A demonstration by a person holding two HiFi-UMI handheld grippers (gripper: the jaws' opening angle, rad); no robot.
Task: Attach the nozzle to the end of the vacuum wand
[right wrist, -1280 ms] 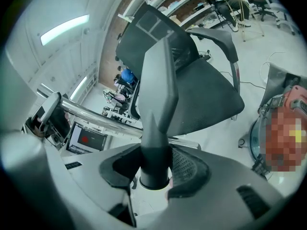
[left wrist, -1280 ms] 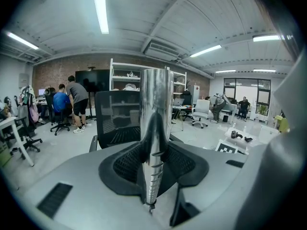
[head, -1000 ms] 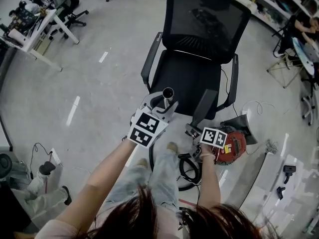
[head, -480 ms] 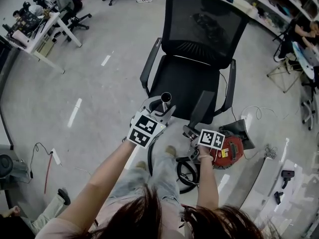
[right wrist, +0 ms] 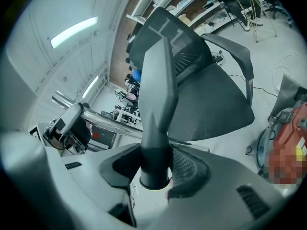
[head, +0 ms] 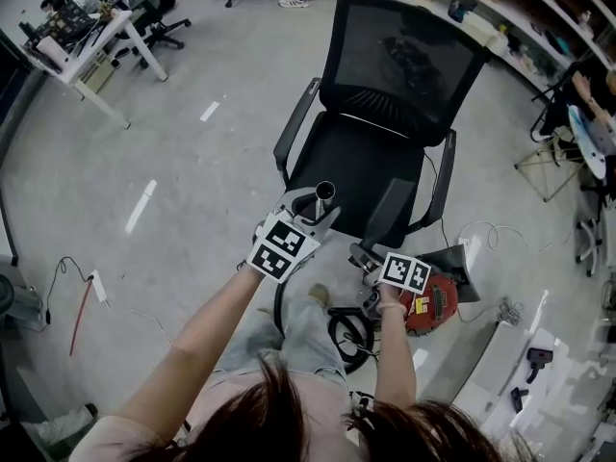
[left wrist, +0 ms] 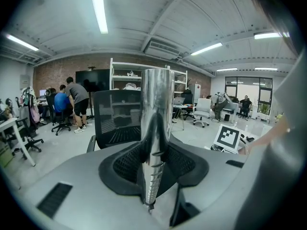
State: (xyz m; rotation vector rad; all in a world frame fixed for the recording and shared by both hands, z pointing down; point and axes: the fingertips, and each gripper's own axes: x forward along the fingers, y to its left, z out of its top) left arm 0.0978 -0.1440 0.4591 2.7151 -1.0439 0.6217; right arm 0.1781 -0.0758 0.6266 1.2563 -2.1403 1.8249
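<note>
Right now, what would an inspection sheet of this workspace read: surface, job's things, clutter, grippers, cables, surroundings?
Surface: no table; bare grey floor.
Job's things: metal wand and dark tapered nozzle, apart, not yet joined.
Clutter: red vacuum canister and black hose on the floor.
Grippers: left gripper shut on the wand; right gripper shut on the nozzle.
Cables: white cable near the canister; red cable at far left.
Surroundings: black office chair ahead, desk, shelves.

Bright even light from ceiling strip lights [left wrist: 99,11], sheen on vacuum wand [left wrist: 157,104], fisheye bending, dark corners
</note>
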